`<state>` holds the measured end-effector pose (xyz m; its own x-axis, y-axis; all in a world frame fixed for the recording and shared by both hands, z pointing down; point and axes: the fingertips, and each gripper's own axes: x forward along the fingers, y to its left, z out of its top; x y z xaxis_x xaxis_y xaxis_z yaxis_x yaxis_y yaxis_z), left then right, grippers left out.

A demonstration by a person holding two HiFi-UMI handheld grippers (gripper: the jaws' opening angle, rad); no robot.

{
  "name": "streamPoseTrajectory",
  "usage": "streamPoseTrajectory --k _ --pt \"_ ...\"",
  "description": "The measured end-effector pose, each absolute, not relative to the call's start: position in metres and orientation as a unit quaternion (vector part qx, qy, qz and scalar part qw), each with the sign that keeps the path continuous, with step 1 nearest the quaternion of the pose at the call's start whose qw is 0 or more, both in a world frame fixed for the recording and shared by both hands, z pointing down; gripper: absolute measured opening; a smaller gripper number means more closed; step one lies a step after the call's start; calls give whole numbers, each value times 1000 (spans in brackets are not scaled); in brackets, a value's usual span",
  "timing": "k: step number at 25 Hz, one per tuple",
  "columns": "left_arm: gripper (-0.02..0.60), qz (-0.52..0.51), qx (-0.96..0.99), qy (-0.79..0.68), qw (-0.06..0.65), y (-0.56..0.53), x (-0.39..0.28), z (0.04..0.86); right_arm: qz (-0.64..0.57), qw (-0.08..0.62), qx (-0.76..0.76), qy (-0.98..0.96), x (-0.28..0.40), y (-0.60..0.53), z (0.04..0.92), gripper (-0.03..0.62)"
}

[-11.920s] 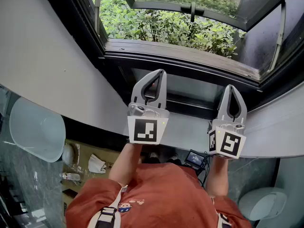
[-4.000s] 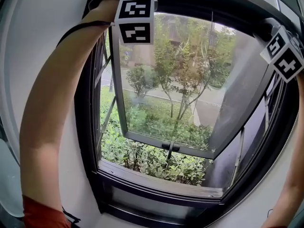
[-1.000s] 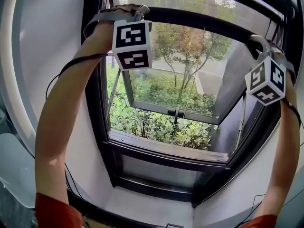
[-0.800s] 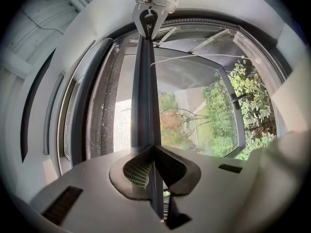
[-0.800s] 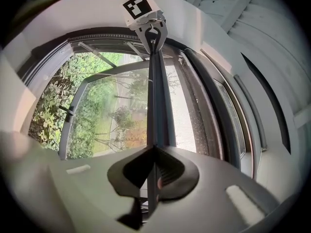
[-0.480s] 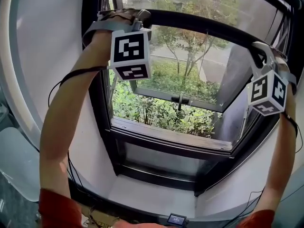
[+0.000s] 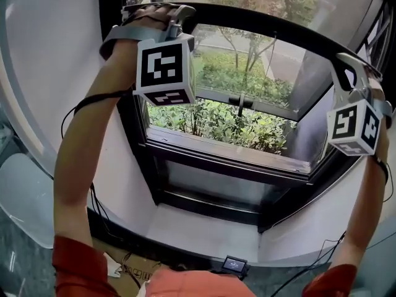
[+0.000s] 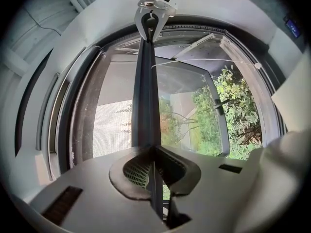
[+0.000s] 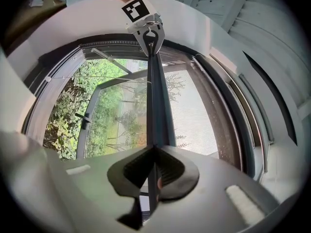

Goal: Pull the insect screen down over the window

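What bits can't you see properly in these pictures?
- Head view: the top of the window, where the insect screen rolls out, is cut off by the picture's top edge.
- Head view: the screen bar has both ends hidden behind the left gripper and right gripper.
- Head view: the small device at the bottom is too small to read.

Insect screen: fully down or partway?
Partway. Its bar, gripped by left claw and right claw, hangs well above the sill; shrubs show unscreened between.
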<state>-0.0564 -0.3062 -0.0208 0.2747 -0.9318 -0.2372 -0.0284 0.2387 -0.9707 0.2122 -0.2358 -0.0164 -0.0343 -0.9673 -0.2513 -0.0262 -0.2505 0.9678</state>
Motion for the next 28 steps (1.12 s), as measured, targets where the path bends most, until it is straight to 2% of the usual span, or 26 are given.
streamPoseTrajectory --k 28 --pt "26 -377 -531 461 603 -302 -59 89 -527 431 539 -497 210 -232 93 28"
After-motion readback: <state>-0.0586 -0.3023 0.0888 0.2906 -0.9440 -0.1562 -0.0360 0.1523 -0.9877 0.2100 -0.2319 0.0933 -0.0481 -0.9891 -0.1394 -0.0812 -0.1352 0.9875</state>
